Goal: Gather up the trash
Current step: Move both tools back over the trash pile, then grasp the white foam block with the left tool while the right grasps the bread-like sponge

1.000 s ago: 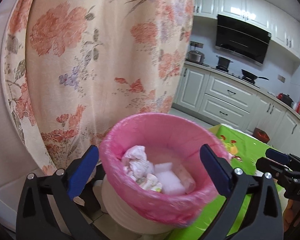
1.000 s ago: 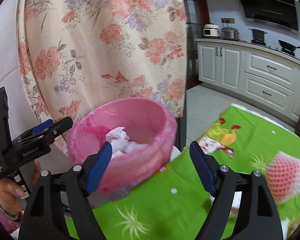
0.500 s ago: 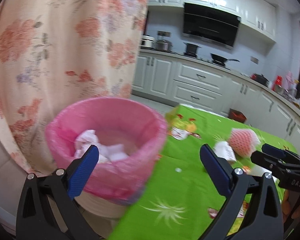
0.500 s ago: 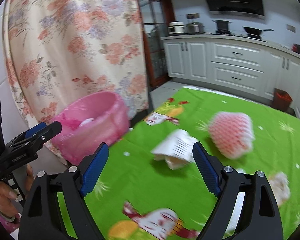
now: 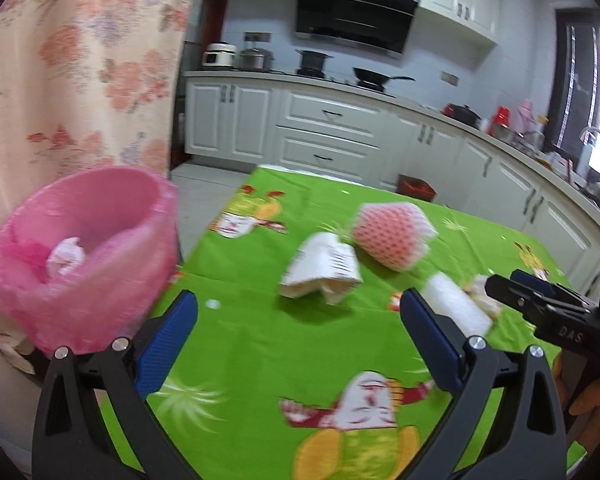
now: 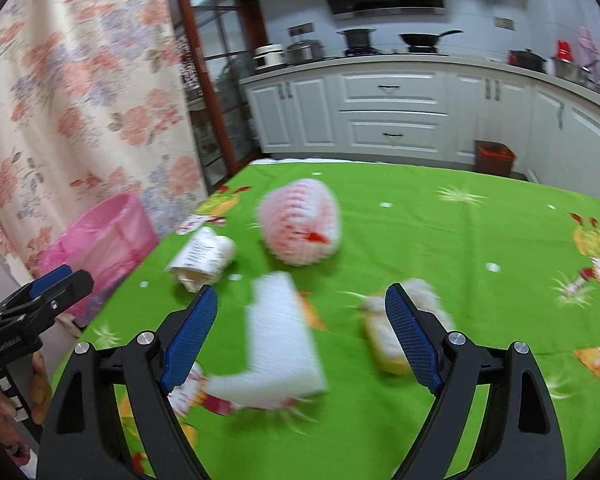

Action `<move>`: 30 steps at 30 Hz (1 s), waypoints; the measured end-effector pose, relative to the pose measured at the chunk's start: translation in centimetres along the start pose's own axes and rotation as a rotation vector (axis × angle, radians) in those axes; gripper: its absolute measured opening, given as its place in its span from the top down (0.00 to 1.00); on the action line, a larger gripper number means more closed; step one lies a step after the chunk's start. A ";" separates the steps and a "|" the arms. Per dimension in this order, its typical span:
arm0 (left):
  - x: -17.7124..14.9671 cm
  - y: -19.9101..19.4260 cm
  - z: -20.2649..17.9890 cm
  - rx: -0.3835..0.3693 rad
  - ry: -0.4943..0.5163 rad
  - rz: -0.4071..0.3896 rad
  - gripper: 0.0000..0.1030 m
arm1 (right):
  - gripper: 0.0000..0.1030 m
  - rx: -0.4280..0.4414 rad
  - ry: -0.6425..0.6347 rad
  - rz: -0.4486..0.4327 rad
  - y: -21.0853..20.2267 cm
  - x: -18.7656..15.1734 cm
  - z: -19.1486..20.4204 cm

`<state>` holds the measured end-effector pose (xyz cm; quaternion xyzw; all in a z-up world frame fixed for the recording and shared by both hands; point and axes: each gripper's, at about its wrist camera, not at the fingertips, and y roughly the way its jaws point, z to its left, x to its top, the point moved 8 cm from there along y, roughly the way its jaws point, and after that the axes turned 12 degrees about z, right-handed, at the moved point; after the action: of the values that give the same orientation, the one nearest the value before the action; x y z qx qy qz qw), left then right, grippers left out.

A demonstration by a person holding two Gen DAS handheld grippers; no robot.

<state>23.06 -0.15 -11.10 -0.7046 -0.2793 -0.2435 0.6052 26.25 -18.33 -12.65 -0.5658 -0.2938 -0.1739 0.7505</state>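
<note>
Green printed tablecloth (image 6: 440, 240) carries scattered litter; pink-lined round bin (image 5: 80, 256), left of frame, awaits it. Right gripper (image 6: 300, 332), fingers wide and empty, frames white foam block (image 6: 280, 344); left gripper (image 5: 300, 344) likewise spread, empty.

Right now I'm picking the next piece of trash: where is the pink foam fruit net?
The pink foam fruit net lies mid-table on the green tablecloth, just right of the crumpled paper.

A home kitchen: white cabinets (image 5: 328, 128), range hood (image 5: 356, 20) (pans (image 5: 374, 76) below)
</note>
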 end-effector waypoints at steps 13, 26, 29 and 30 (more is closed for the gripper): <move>-1.4 2.0 -6.2 -0.060 0.091 0.067 0.05 | 0.21 -0.080 0.059 0.131 3.6 -2.1 -6.5; -2.1 3.2 -9.3 -0.064 0.150 0.105 0.05 | 0.29 -0.064 -0.013 0.222 6.4 -1.9 -6.7; -2.0 3.8 -10.3 -0.072 0.166 0.118 0.05 | 0.50 -0.027 -0.038 0.213 5.9 -2.0 -6.3; -2.0 4.0 -10.9 -0.076 0.173 0.121 0.05 | 0.50 -0.047 -0.047 0.202 5.5 -2.1 -6.4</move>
<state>24.36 -11.56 -13.72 -0.7191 -0.1735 -0.2767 0.6134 29.48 -22.89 -19.26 -0.6138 -0.2485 -0.0909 0.7438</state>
